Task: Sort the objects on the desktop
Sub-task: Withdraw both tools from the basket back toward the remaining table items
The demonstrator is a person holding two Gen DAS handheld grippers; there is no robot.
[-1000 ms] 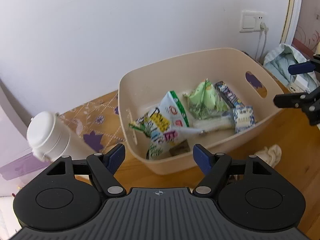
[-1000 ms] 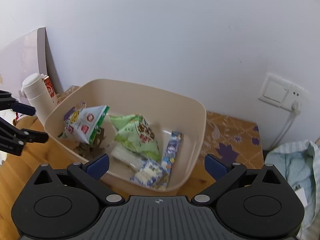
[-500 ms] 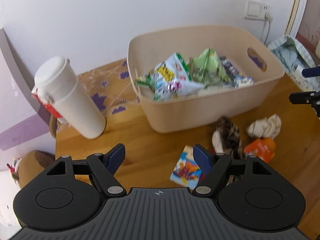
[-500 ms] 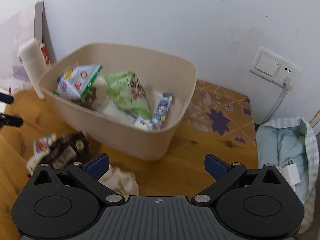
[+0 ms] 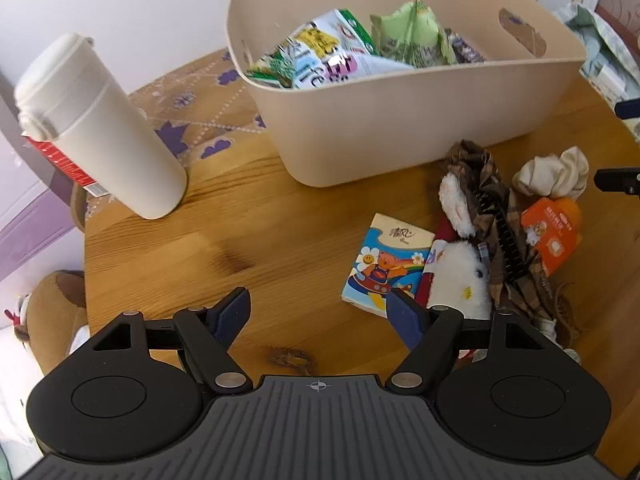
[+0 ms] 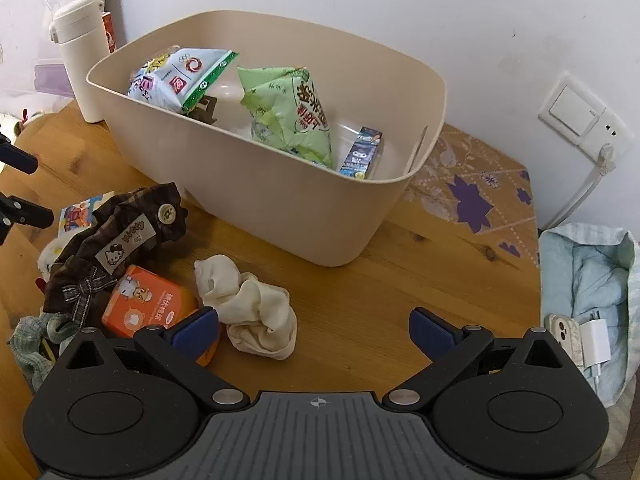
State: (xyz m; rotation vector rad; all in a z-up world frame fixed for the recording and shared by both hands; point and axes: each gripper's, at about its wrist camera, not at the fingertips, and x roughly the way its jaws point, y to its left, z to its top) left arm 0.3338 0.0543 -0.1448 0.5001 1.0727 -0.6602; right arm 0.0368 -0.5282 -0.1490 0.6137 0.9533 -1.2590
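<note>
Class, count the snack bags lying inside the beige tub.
2: a white and blue bag at the tub's end near the white bottle, and a green bag in the middle. More may lie hidden beneath.

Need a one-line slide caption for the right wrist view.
Open right hand-held gripper above a balled cream sock on the wooden table, snack-filled beige bin behind.

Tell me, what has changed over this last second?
Both tongs, left and right, pulled back and down from above the beige bin, bringing the loose items on the wooden table into view. Nothing was grabbed or released. Both stay open and empty; the bin's snacks and the white bottle look unmoved.
</note>
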